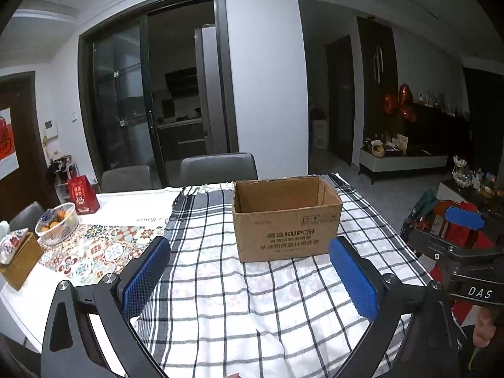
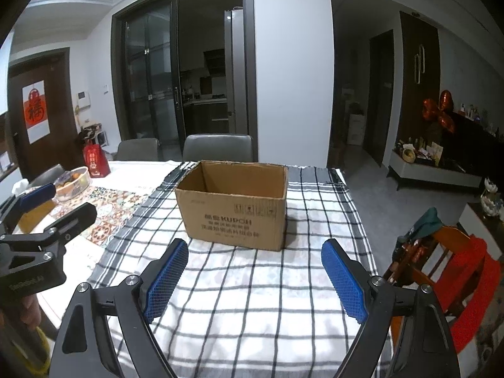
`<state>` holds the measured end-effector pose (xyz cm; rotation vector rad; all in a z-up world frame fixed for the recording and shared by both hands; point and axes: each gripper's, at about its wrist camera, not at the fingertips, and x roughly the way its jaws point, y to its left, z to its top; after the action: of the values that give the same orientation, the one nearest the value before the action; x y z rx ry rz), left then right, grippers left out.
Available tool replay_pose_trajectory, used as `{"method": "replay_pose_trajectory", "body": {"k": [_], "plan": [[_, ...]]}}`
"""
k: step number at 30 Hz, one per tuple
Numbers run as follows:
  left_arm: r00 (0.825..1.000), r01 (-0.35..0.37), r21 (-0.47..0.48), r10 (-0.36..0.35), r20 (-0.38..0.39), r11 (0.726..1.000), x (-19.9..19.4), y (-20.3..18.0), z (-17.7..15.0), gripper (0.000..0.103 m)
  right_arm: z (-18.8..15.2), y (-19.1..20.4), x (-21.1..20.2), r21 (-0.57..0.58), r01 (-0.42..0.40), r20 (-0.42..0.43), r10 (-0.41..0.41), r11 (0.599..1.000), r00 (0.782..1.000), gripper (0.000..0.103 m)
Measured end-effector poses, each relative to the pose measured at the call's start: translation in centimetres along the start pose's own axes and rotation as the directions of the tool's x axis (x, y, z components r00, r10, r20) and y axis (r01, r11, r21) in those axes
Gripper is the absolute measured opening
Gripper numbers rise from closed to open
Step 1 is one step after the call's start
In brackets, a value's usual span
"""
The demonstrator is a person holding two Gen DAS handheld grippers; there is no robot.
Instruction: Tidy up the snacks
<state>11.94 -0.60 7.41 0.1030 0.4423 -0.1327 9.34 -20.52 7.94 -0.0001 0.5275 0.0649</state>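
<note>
Step in hand: start or between-items stage, judged from an open box with both tongs empty.
Box (image 1: 285,217): cardboard, flaps open, upright on the checked cloth (image 1: 220,299), toward the far end of the counter (image 1: 132,201). The visible part of its interior is bare; the floor of the box is hidden.
Left tongs (image 1: 249,277): spread wide, nothing between the pads, pointed at the box from the near side.
Right tongs (image 2: 255,280): spread, nothing between the pads, also short of the box.
Snacks: none identifiable on the cloth. A fruit basket (image 1: 58,222) and a red bag (image 1: 83,198) stand at the left end of the counter, well apart from the box.
Next move: locate a snack, probably outside these views; bring one pair of tongs to it, pinch, carry over the box rim.
Risk: the light box may slide on the cloth if bumped.
</note>
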Motion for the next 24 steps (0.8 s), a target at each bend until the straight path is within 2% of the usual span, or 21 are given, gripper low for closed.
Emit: {"method": "replay_pose_trajectory", "body": {"k": [24], "plan": [[1.0,-0.019,0.001,0.019,0.013,1.0,-1.8,-0.5,-1.1,0.103,-1.1,0.7,-2.3,-0.014,0.008,0.046,-0.008,1.0,0.999,0.087]]}}
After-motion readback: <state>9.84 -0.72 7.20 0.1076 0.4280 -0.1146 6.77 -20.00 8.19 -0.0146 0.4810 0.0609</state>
